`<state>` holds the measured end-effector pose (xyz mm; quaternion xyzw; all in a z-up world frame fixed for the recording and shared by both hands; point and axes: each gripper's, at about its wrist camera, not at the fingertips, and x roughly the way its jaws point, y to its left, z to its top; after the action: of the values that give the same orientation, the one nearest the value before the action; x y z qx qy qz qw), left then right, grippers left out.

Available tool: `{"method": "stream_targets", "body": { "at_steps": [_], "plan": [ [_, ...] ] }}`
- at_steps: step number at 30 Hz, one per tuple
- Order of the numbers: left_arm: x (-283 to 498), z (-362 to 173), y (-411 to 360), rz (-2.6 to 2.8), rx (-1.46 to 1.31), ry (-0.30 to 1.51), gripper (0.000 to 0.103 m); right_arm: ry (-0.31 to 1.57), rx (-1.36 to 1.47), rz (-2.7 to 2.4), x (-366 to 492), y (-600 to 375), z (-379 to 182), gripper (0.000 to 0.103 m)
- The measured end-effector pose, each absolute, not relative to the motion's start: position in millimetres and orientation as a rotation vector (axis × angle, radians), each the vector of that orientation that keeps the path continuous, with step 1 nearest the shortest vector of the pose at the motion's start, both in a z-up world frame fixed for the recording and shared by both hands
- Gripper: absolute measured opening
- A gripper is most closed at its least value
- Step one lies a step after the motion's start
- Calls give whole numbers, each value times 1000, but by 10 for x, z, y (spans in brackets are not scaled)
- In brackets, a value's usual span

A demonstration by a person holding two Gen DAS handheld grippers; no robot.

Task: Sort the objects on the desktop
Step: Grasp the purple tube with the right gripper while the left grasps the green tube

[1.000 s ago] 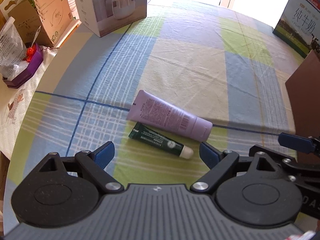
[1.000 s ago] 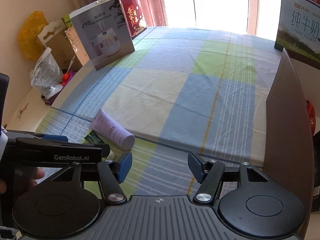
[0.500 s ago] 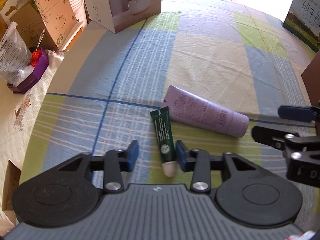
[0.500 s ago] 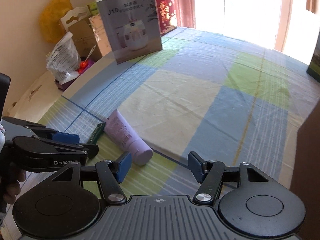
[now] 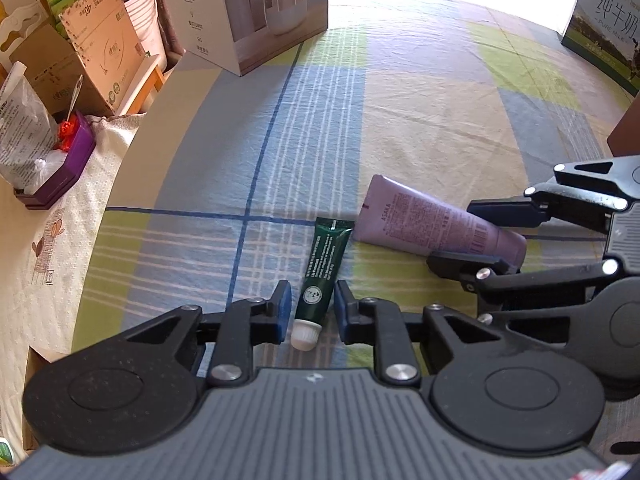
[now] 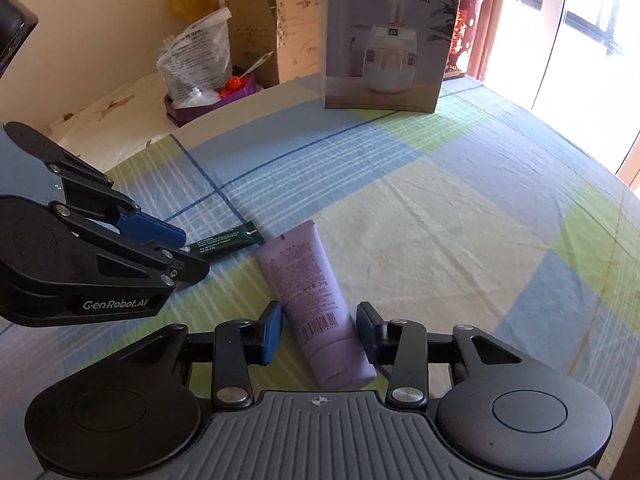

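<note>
The left gripper [image 5: 308,310] straddles the green tube [image 5: 321,271], the right gripper [image 6: 319,330] the purple tube [image 6: 316,306]; all 4 pads stand slightly clear. Close squarely, near each cap.

Humidifier box [image 6: 390,36] and milk carton [image 5: 608,20] on checked cloth [image 5: 420,120]; purple tray [image 5: 60,164] beside.
</note>
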<state>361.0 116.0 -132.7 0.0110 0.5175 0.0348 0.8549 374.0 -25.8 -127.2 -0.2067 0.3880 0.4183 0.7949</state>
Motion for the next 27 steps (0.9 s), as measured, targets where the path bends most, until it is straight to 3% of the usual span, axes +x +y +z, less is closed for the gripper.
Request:
{"method": "stream_targets", "body": {
  "at_steps": [4, 27],
  "plan": [
    [3574, -1324, 1142, 65, 22, 1090, 13, 861, -447, 883, 3703, -293, -1259, 29],
    [2543, -1236, 419, -172, 67, 1163, 12, 1060, -235, 690, 2761, -1550, -1082, 29]
  ]
}}
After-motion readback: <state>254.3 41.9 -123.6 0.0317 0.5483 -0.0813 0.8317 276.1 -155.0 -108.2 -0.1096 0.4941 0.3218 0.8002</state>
